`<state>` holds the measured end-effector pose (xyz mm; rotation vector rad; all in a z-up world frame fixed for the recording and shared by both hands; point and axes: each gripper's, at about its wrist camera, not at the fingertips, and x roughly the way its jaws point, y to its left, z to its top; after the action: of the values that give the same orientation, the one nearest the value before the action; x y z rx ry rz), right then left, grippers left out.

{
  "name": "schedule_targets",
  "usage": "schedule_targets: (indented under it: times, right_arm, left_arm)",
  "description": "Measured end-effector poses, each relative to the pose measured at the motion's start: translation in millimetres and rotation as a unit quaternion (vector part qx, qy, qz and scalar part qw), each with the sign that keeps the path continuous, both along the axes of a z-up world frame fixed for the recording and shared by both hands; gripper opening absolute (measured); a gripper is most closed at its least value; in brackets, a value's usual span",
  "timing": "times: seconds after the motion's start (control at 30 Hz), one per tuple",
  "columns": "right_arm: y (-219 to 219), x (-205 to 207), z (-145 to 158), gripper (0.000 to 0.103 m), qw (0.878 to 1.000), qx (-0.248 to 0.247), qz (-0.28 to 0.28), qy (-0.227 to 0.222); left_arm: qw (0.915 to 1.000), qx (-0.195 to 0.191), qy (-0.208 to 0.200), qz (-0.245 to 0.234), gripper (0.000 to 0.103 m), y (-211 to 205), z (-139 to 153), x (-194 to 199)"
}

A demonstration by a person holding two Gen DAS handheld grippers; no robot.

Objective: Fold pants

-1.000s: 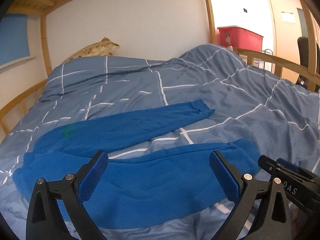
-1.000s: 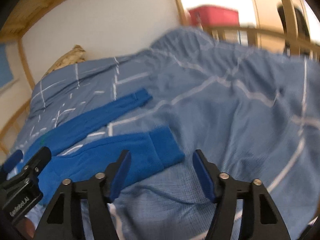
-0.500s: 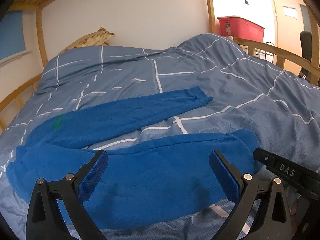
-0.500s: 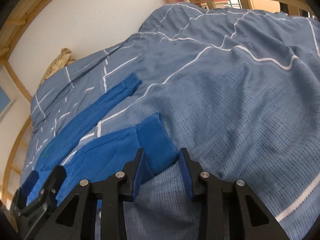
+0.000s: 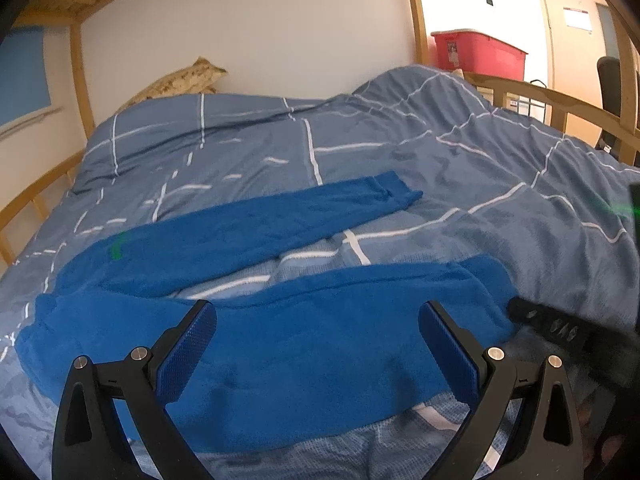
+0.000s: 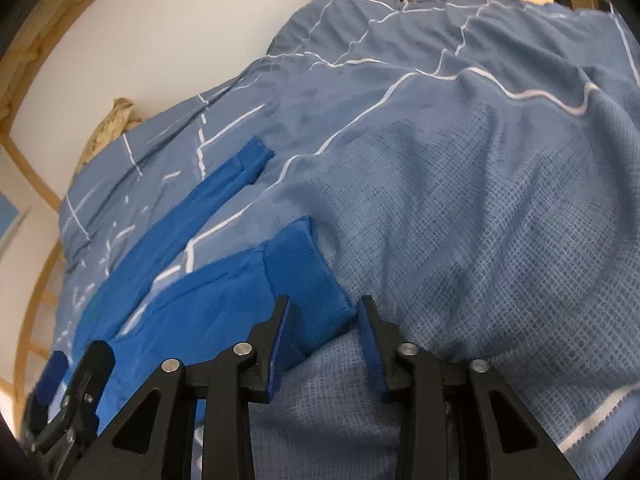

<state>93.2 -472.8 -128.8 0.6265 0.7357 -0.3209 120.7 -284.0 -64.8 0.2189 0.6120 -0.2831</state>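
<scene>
Bright blue pants (image 5: pixel 304 344) lie spread on the bed, legs pointing right; the far leg (image 5: pixel 280 220) runs up to its cuff. My left gripper (image 5: pixel 316 340) is open wide, low over the near leg, holding nothing. My right gripper (image 6: pixel 322 332) is partly open, its jaws straddling the corner of the near leg's cuff (image 6: pixel 308 276), not clamped on it. The right gripper also shows as a dark blur in the left wrist view (image 5: pixel 560 328). The pants' waist is at the left (image 5: pixel 36 344).
A blue-grey duvet (image 5: pixel 400 152) with white lines covers the bed, bunched high at the back right. A wooden rail (image 5: pixel 552 100) runs along the right, a patterned pillow (image 5: pixel 180 80) lies at the wall, a red bin (image 5: pixel 476 54) stands behind.
My right gripper dropped toward the near leg's cuff and narrowed its jaws around the cuff corner. My left gripper stayed open over the near leg, shifting only slightly.
</scene>
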Motion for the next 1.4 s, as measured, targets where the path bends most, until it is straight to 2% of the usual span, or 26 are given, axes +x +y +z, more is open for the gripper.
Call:
schedule_targets:
  times: [0.03, 0.1, 0.13, 0.23, 0.33, 0.53, 0.57, 0.6, 0.73, 0.87, 0.93, 1.0, 1.1, 1.27, 1.4]
  right_arm:
    - [-3, -3, 1, 0.01, 1.0, 0.005, -0.009, -0.007]
    - [-7, -12, 7, 0.007, 0.999, 0.013, -0.016, -0.029]
    - [-8, -19, 15, 0.006, 0.999, 0.001, -0.022, -0.044]
    - [-5, -25, 34, 0.005, 0.997, -0.044, -0.033, -0.05]
    - [-4, -26, 39, 0.005, 0.995, -0.076, -0.053, -0.033]
    - [2, -18, 22, 0.006, 0.994, -0.085, -0.057, 0.022]
    - [2, -19, 19, 0.007, 0.995, -0.084, -0.056, 0.025]
    - [3, -20, 19, 0.013, 0.995, -0.084, -0.054, 0.026]
    - [21, -33, 30, 0.048, 0.992, -0.103, -0.067, 0.024]
    - [61, -43, 52, 0.054, 0.989, -0.14, -0.051, 0.002]
    - [84, -48, 64, 0.066, 0.987, -0.157, -0.038, -0.013]
    - [106, -50, 74, 0.069, 0.985, -0.166, -0.024, -0.028]
    - [142, -49, 82, 0.069, 0.987, -0.153, 0.021, -0.045]
    - [212, -44, 80, 0.069, 0.986, -0.128, 0.09, -0.064]
    - [259, -38, 78, 0.069, 0.982, -0.116, 0.125, -0.076]
  left_arm:
    - [1.0, -0.001, 0.003, 0.0, 0.103, 0, -1, 0]
    - [1.0, -0.003, 0.005, -0.001, 0.103, -2, -1, -2]
    - [1.0, -0.003, 0.005, -0.005, 0.103, -4, -1, -3]
    - [0.9999, 0.0, 0.002, -0.017, 0.103, -9, 0, -8]
    - [0.9996, 0.003, -0.003, -0.027, 0.103, -12, 2, -14]
    - [0.9998, -0.005, 0.013, -0.015, 0.103, 8, 0, -13]
    - [0.9998, -0.008, 0.017, -0.01, 0.103, 13, -1, -12]
    - [0.9997, -0.01, 0.02, -0.007, 0.103, 17, 0, -11]
    - [0.9991, -0.03, 0.029, 0.012, 0.103, 43, 5, -10]
    - [0.9987, -0.036, 0.023, 0.028, 0.103, 75, 17, -15]
    - [0.9983, -0.036, 0.023, 0.041, 0.103, 94, 24, -15]
    - [0.9972, -0.048, 0.023, 0.053, 0.103, 120, 30, -16]
    - [0.9948, -0.056, 0.02, 0.082, 0.103, 163, 36, -16]
    - [0.9889, -0.051, 0.007, 0.14, 0.102, 240, 41, -19]
    - [0.9851, -0.039, -0.009, 0.167, 0.102, 294, 42, -20]
